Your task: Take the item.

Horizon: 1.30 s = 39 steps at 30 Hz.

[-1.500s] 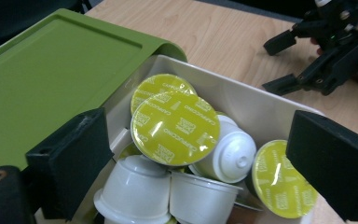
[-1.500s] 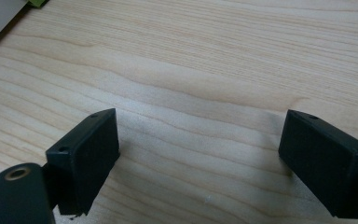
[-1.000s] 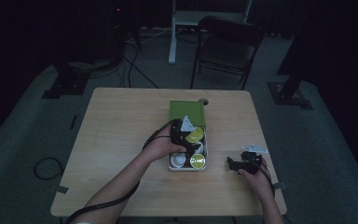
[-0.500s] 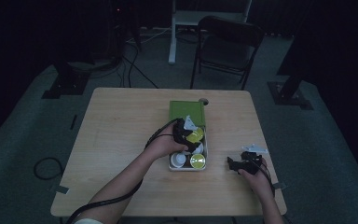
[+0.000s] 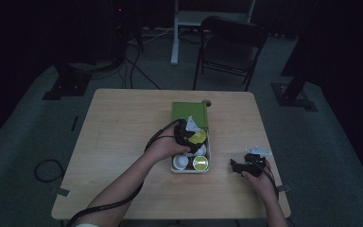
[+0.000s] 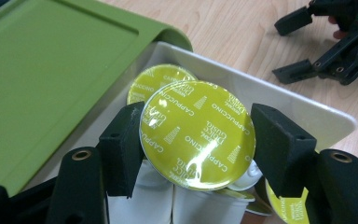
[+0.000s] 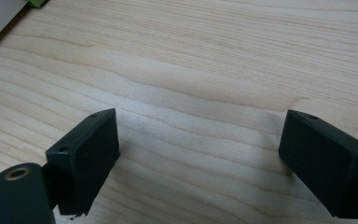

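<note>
Here the capsule, with its yellow-green foil lid printed "CAPPUCCINO", sits clamped between the two black jaws of the left tool, held tilted just above the white tray. The left gripper view gives the detail: a second capsule with the same lid lies just beyond the held one, touching the tray's far wall, and white capsule bodies stand beneath the jaws. The green lid of the tray lies flat to the left of the tool, its edge against the tray.

From the high view the lettering cannot be read; it shows instead the whole layout: the left tool over the middle of the tray, the green lid beyond it, and what seem to be a white cup and a yellow-lidded capsule at the tray's near end, though the dim light makes this uncertain.

The right tool rests on the tabletop well apart from the tray. In the right gripper view its jaws stand wide apart over bare wood, holding nothing.
</note>
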Motion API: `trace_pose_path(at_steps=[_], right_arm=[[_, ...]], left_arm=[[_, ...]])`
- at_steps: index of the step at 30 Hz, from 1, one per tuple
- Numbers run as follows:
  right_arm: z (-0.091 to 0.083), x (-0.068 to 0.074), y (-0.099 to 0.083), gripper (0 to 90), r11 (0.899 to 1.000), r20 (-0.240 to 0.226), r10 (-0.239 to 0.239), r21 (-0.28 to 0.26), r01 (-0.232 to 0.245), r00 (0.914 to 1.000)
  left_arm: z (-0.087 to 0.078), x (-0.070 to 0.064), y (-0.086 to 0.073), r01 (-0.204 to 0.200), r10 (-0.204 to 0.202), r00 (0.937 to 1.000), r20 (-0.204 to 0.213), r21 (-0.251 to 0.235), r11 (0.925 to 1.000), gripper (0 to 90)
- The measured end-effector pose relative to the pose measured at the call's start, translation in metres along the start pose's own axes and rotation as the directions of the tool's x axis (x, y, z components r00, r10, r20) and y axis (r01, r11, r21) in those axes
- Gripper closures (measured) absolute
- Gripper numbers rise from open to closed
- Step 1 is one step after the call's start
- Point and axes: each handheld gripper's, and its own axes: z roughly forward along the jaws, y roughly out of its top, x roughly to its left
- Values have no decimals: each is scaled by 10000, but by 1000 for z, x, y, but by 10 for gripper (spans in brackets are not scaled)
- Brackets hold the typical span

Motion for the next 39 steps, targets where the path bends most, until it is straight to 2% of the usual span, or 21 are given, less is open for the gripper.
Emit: trace_pose_path(at_steps=[9, 13, 18, 25, 39], right_arm=[[0, 0, 0, 115, 10000, 0, 0, -1, 0, 10000], [0, 0, 0, 115, 10000, 0, 0, -2, 0, 10000], [0, 0, 0, 115, 10000, 0, 1, -1, -1, 10000], [0, 0, 0, 115, 10000, 0, -1, -4, 1, 10000], [0, 0, 0, 115, 10000, -4, 8, 2, -8, 10000]], left_arm=[[-16, -4, 2, -127, 128, 9999, 73, -246, 9996, 388], [-21, -4, 1, -30, 34, 10000, 82, -393, 9992, 388], [-34, -1, -4, 117, -127, 9998, -142, -702, 9975, 388], [-44, 3, -11, 136, -163, 9993, -337, -778, 9969, 388], [-69, 15, -31, 436, -505, 9962, -704, -959, 9944, 388]])
